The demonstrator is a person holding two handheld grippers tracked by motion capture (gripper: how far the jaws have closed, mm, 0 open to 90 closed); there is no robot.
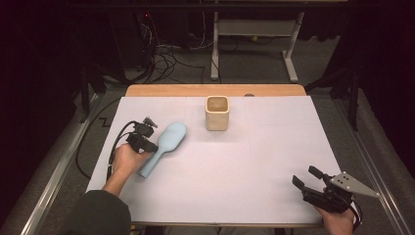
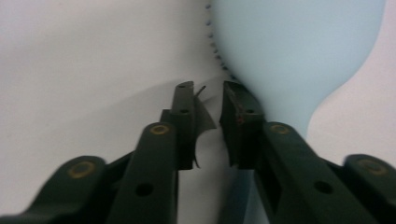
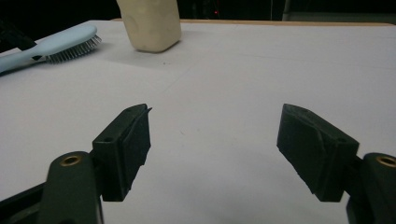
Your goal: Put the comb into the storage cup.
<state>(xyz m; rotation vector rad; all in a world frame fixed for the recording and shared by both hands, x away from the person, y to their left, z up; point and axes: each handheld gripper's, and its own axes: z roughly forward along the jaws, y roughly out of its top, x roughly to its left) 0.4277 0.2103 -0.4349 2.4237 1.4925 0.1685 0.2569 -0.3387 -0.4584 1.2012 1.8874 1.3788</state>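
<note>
A light blue hairbrush [image 1: 166, 142] lies bristles down on the left part of the white table cover [image 1: 254, 161], handle toward the near left. My left gripper [image 1: 149, 146] sits at the handle, its jaws a little apart. In the left gripper view [image 2: 208, 93] the gap between them holds nothing, and the brush [image 2: 289, 56] lies beside and under the right-hand jaw. My right gripper [image 1: 304, 175] rests open near the front right corner, with bare table between its jaws [image 3: 215, 126]. The right gripper view has the brush [image 3: 51, 44] far off at the upper left.
A cream square cup [image 1: 217, 113] stands upright at the back middle, right of the brush head; the cup [image 3: 150, 23] sits far ahead in the right gripper view. The table's wooden strip [image 1: 215, 90] runs along the far edge. Cables [image 1: 166, 58] and a desk frame [image 1: 254, 29] lie beyond.
</note>
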